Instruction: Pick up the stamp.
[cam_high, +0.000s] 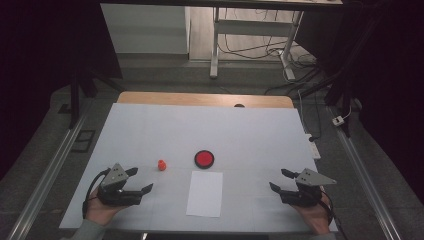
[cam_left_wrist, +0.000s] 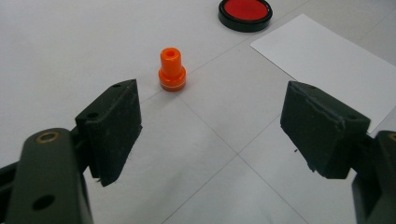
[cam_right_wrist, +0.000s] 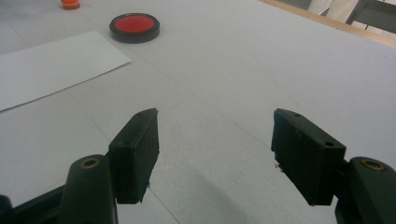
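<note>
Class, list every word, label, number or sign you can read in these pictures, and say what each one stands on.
None can be read.
The white paper sheet is blank on the side that shows.
The orange stamp and the red ink pad bear no lettering.
The left gripper and right gripper show no markings, only screw holes.

Lab-like workroom; covered table (cam_high: 150, 125), floor cables (cam_high: 250, 50), metal desk frame (cam_high: 216, 45)

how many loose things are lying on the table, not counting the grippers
3: an orange stamp left of centre, a red ink pad in the middle, and a white paper sheet just in front of the pad.
</note>
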